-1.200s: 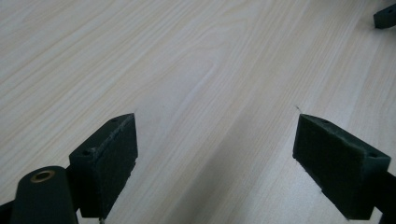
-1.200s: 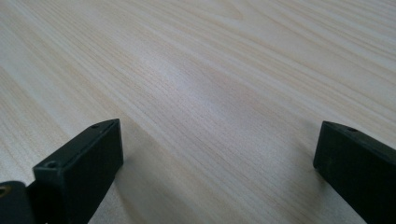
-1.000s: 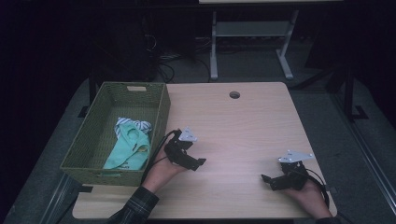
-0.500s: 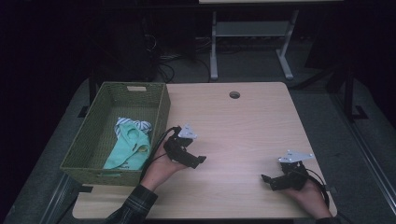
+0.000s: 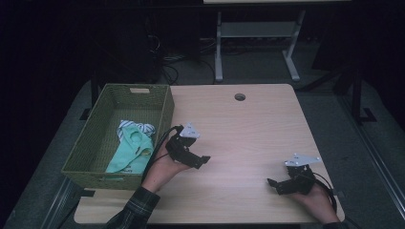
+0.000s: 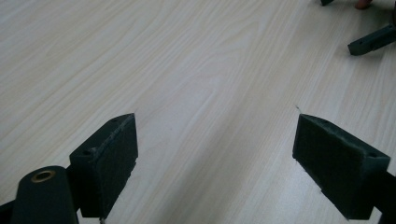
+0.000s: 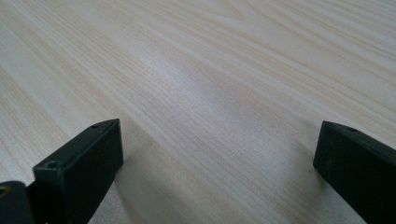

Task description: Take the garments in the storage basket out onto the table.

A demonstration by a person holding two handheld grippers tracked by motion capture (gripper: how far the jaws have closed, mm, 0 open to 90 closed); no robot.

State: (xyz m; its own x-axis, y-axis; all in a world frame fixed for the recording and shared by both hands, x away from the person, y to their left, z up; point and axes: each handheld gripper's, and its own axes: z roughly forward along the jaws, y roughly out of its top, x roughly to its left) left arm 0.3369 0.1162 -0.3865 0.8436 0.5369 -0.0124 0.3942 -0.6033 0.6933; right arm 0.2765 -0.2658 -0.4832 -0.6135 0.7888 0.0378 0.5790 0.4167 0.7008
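Clothes [image 5: 130, 149], a mint-green garment with a striped piece bunched at its far end, lie inside the green woven basket [image 5: 165, 112] that stands on our desk [image 5: 248, 129] along its left edge. Just beside the basket's near right corner we hold the left claw [image 5: 203, 160] low over the wood, pointing towards the right edge of the desk. Its jaws are spread wide, with bare wood grain between them and nothing gripped, as the left gripper view shows [image 6: 215, 158]. Our left hand [image 5: 162, 168] comes in from the near edge in a plaid sleeve [image 5: 136, 210].

Near the right-hand near corner of the desk we hold the right claw [image 5: 274, 183], pointing left across the wood, well apart from the other. Its jaws also stand wide apart and hold nothing [image 7: 219, 163].

A round cable hole [image 5: 239, 97] sits near the far edge.
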